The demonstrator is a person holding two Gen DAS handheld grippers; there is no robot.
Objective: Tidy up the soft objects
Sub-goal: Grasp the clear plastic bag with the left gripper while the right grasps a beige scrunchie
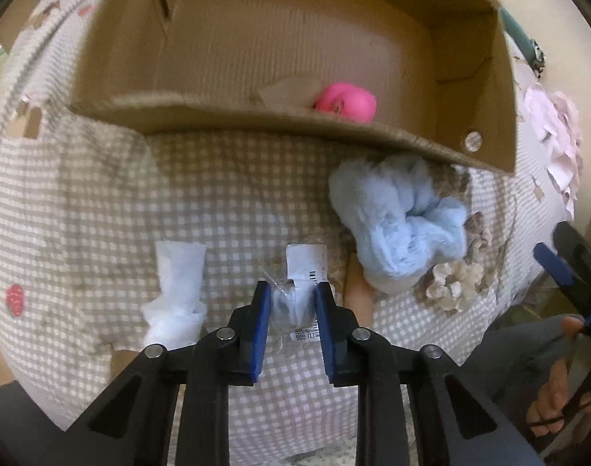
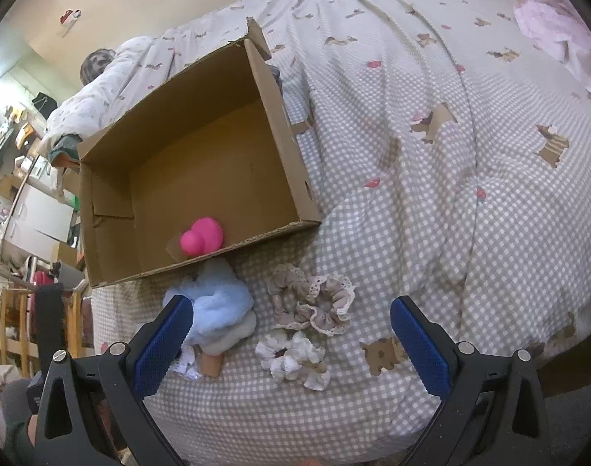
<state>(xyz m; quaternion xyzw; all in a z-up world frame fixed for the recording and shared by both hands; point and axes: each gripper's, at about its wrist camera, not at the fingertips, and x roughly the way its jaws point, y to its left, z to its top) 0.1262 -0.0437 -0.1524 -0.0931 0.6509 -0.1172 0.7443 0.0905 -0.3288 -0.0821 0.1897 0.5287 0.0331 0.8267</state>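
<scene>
My left gripper (image 1: pixel 291 303) is shut on a clear plastic packet with a white label (image 1: pixel 297 295), low over the checked bedspread. A fluffy light-blue scrunchie (image 1: pixel 396 221) lies to its right, against the near wall of the open cardboard box (image 1: pixel 256 116). A pink soft toy (image 1: pixel 346 103) sits inside the box near that wall, also in the right wrist view (image 2: pixel 201 240). My right gripper (image 2: pixel 291 334) is open and empty above a beige lace scrunchie (image 2: pixel 314 303) and a white scrunchie (image 2: pixel 295 357); the blue scrunchie (image 2: pixel 217 306) is by its left finger.
A white crumpled cloth (image 1: pixel 176 299) lies left of my left gripper. The box (image 2: pixel 287 171) stands on the checked bedspread (image 2: pixel 431 194). A pink cloth (image 2: pixel 559 35) lies at the far right. Shelves and furniture stand off the bed's left side.
</scene>
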